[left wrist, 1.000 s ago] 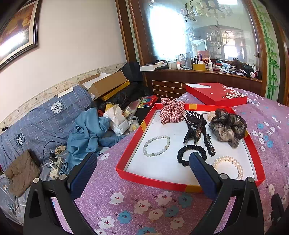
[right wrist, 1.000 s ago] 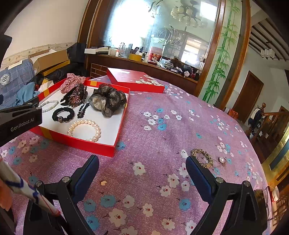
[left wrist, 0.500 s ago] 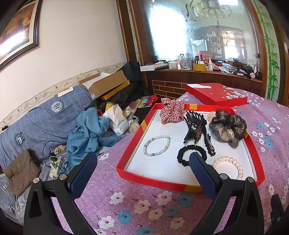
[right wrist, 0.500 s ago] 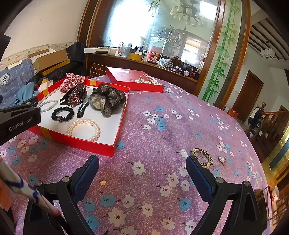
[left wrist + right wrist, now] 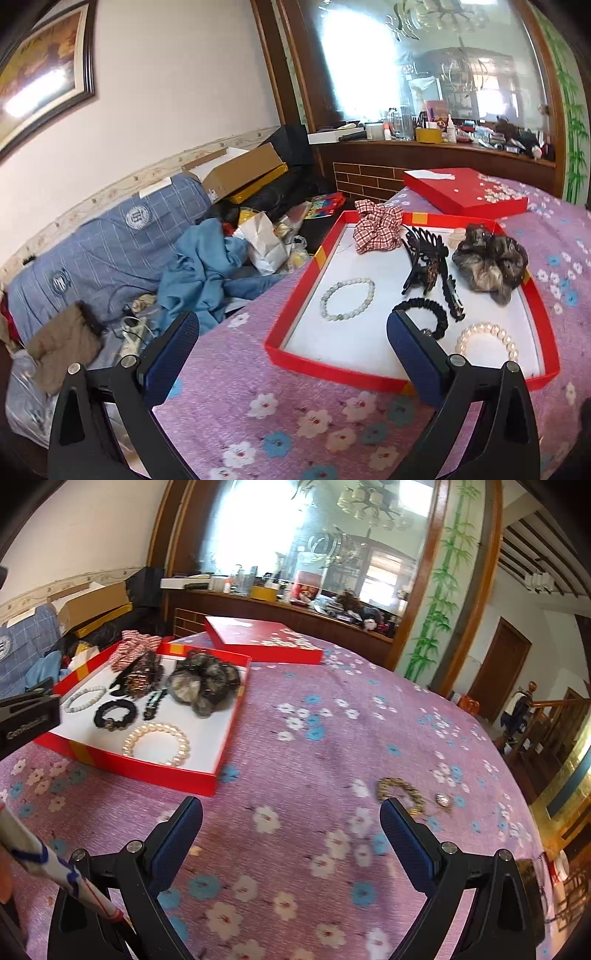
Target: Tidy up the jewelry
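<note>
Mostly done: six pieces lie in the red box (image 5: pixel 207 775), while the gold bracelet (image 5: pixel 400 794) at two o'clock awaits the empty, spread right gripper (image 5: pixel 291 834) and left gripper (image 5: pixel 291 354).

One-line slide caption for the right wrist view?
Open right gripper hovers over floral tablecloth, gold bracelet ahead, red tray of jewelry at left.

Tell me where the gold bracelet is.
In the right wrist view, the gold bracelet lies on the tablecloth right of the red tray, beside a small ring.
</note>
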Available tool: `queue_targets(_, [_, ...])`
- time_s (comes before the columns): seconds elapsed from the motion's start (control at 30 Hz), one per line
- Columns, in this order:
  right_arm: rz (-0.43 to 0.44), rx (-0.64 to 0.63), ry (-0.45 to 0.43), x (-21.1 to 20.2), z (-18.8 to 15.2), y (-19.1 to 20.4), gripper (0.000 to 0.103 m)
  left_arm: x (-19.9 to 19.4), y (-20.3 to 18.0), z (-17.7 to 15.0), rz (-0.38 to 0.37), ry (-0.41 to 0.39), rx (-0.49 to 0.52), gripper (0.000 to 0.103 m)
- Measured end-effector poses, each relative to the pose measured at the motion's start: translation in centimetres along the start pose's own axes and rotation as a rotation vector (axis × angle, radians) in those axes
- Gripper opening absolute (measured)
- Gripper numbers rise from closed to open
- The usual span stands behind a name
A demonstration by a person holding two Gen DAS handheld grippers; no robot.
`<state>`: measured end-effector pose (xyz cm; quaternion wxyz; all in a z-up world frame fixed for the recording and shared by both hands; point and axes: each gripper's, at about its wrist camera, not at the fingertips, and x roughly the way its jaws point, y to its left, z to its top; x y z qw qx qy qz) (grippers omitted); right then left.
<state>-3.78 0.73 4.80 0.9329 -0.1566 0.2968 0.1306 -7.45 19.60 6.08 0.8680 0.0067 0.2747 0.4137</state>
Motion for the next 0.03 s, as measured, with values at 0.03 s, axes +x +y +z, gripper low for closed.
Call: queue_targets(0.03, [-0.010,0.011,-0.002,-0.34,-0.16,-0.66,0.099,-0.54,-0.27,-0.05,-0.024,-0.001,0.018,0.102])
